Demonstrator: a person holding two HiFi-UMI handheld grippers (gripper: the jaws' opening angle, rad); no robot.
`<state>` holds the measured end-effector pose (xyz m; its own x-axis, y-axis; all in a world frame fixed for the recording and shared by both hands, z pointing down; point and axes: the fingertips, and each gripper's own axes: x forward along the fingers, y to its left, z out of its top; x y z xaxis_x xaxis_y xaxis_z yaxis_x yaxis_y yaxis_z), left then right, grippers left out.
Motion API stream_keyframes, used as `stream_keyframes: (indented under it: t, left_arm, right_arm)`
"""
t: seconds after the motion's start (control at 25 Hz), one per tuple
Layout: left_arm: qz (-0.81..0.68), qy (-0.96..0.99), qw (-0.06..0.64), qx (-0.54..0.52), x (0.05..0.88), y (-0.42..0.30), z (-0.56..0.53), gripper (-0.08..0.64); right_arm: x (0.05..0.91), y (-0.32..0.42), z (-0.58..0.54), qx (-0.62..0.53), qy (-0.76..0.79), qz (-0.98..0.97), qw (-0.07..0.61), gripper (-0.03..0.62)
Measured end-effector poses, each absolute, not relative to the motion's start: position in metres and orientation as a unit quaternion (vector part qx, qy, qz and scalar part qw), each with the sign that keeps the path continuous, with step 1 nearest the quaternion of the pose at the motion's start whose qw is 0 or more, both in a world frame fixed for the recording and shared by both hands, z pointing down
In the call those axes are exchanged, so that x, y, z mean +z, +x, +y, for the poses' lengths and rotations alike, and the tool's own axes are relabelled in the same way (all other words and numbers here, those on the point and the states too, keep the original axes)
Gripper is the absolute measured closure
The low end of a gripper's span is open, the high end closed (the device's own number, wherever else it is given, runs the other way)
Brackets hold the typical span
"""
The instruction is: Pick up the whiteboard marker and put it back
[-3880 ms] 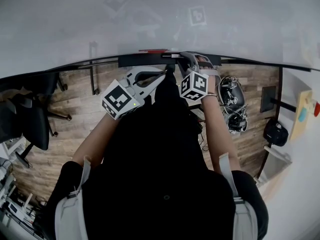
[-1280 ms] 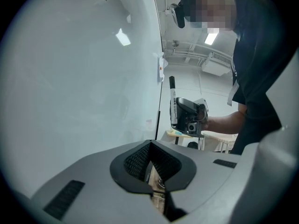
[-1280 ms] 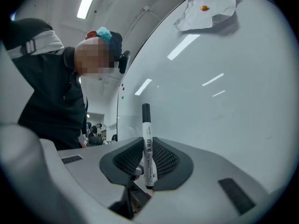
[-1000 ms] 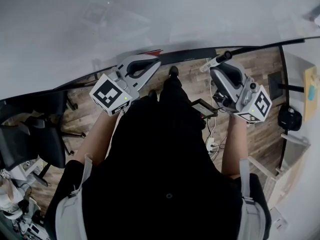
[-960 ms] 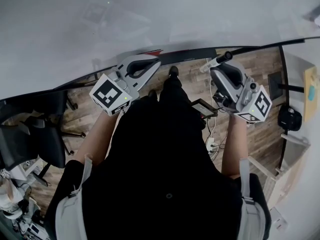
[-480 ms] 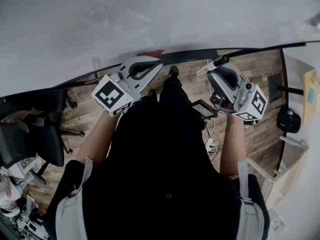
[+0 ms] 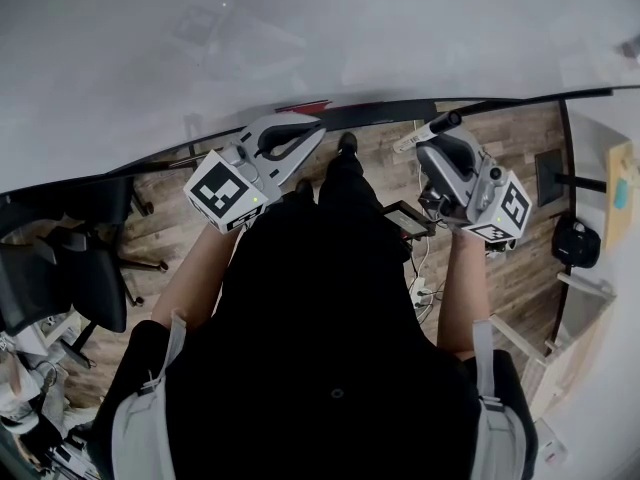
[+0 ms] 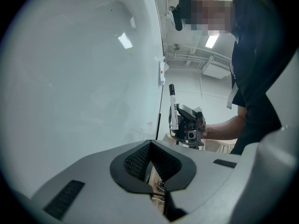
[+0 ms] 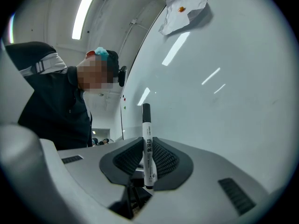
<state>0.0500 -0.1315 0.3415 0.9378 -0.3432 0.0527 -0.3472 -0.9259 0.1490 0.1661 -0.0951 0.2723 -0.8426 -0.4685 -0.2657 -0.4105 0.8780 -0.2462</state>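
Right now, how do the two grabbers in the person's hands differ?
The right grabber is clamped on a whiteboard marker, whose black cap sticks out past its tip; the left grabber holds nothing. The left grabber's jaws meet at the tip, while the right grabber's jaws are kept apart by the marker's barrel. Both are grey and point toward the whiteboard.

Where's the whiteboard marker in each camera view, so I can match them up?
Head view: whiteboard marker at upper right, slanted, held at the tips of the right gripper.
Left gripper view: the marker is right of centre, upright, black cap on top.
Right gripper view: the marker is at lower centre, clamped upright between the jaws.
Shared landmark: the whiteboard, filling much of every view.
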Motion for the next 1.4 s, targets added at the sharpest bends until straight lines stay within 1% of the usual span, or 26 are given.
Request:
stream_keyframes:
  t: [0.52,1.4]
  left_arm:
    - [-0.172,0.982,0.082,-0.011,0.330,0.051,-0.127,0.548]
    - [-0.155,0.984,0.083,-0.009,0.331,0.058,-0.127,0.548]
  right_arm:
    - [0.285,0.163,-0.095,-0.102,-0.228,0.957,0.147,0.522]
    - [0.294,0.173,-0.100,-0.096,-0.254,0.954,0.124,0.522]
